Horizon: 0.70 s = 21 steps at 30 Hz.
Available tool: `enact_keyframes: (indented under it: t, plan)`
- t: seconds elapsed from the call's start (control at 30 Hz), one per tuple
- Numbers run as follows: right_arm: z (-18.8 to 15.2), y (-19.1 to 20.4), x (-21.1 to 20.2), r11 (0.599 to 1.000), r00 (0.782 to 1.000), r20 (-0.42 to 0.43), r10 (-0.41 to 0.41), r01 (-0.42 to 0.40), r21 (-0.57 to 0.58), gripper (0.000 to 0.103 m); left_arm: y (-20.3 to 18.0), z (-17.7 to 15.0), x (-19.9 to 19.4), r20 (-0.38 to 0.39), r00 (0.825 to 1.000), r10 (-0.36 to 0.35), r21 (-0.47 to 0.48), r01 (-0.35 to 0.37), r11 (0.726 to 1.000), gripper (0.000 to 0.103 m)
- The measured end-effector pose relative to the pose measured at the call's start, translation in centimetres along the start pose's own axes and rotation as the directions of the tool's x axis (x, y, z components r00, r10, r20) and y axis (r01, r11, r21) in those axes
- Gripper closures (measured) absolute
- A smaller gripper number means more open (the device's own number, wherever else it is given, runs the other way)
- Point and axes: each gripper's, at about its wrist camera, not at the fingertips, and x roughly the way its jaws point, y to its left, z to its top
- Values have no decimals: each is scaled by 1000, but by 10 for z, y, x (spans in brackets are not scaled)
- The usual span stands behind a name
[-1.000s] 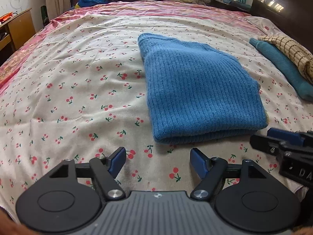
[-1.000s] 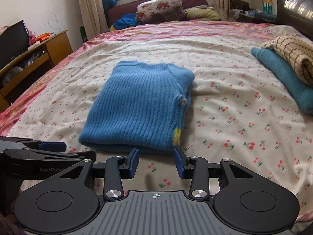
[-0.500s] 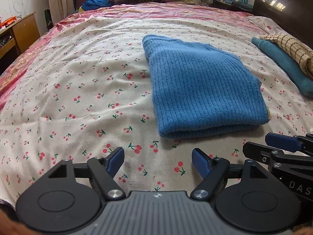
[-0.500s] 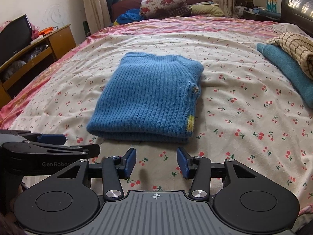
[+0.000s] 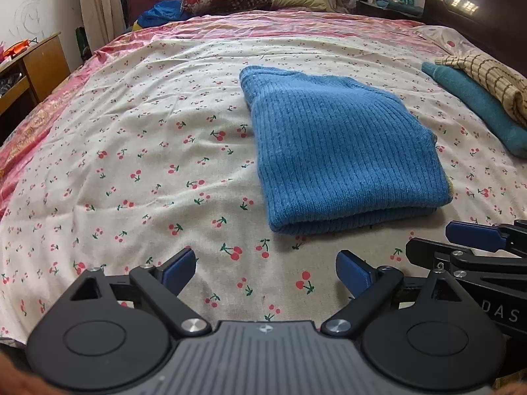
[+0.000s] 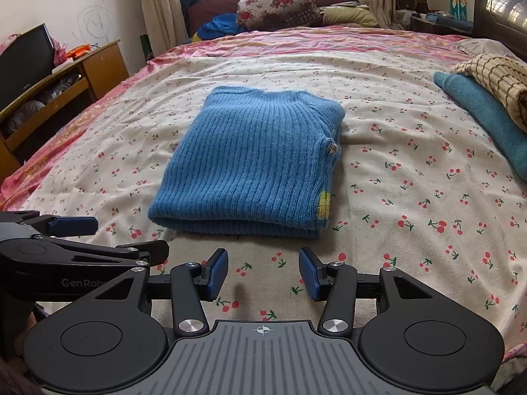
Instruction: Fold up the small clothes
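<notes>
1. Left wrist view: the left tongs are low in the picture, above the bed's near edge. Their blue pads are far apart and the jaws are opening wider. Nothing is between them but the white bed sheet with little red cherries.
2. The folded blue ribbed knit sweater lies flat on the sheet, near the middle of the bed and a bit to the right. Its folded edge faces the near edge of the bed. It is apart from the left tongs.
3. The right tongs show at the right edge, just beside the sweater's near right corner. They do not touch it.
4. By the bed's right edge lies a teal fuzzy folded cloth with a tan checked cloth on top of it.
5. Right wrist view: the right tongs are apart too, and their jaws are opening. Only cherry sheet shows between the blue pads.
6. The blue sweater lies just past the tongs, a little left of the middle. A small yellow patch shows on its right edge.
7. The left tongs reach in from the left, close to the sweater's near left corner, not touching.
8. A wooden side table stands past the bed's left edge.
9. A flowered pillow sits at the far end of the bed.
</notes>
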Motion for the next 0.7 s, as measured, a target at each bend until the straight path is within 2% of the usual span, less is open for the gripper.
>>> enact_keyframes:
  t: [0.7]
  plan:
    - [-3, 3, 0, 1000, 1000, -9, -6, 6, -4, 52, 5, -3, -3, -7, 1000, -2, -33, 2, 999, 4]
